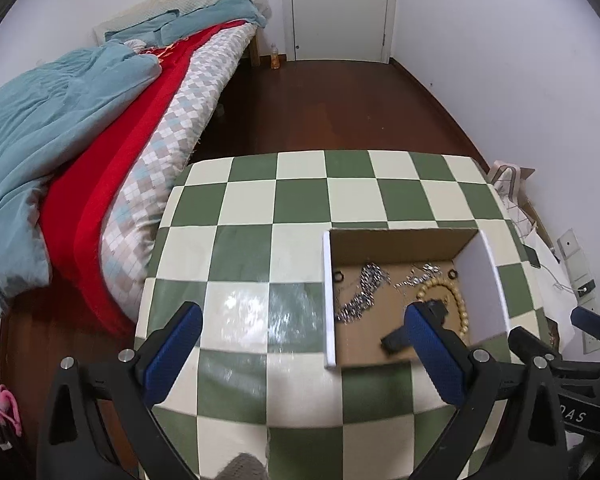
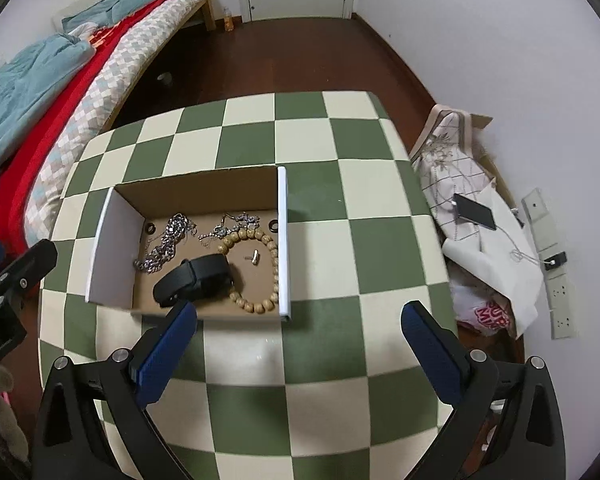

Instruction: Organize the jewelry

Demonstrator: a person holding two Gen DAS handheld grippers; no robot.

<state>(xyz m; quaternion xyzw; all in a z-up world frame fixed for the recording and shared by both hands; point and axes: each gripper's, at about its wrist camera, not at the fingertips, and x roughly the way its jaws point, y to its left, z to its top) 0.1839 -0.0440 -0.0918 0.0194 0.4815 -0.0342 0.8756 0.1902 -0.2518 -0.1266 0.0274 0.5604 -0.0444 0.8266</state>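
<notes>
A shallow cardboard box [image 2: 118, 240] [image 1: 480, 288] with white side walls lies on the green and cream checkered table [image 2: 300, 132] [image 1: 260, 200]. Inside it lie a silver chain [image 2: 168, 240] [image 1: 362, 292], a thinner silver necklace [image 2: 236, 224] [image 1: 418, 276], a wooden bead bracelet [image 2: 260, 276] [image 1: 458, 304], a black wristband [image 2: 196, 280] [image 1: 396, 340] and a small metal piece [image 2: 255, 258]. My left gripper [image 1: 302, 320] is open over the table just left of the box, its right finger overlapping the box. My right gripper [image 2: 298, 318] hangs open in front of the box, holding nothing.
A bed [image 1: 100, 120] with teal and red covers runs along the left of the table. On the floor to the right lie cloth bags, a phone [image 2: 474, 210] on a cable and a power strip [image 2: 556, 292]. A closed white door [image 1: 340, 8] stands at the back.
</notes>
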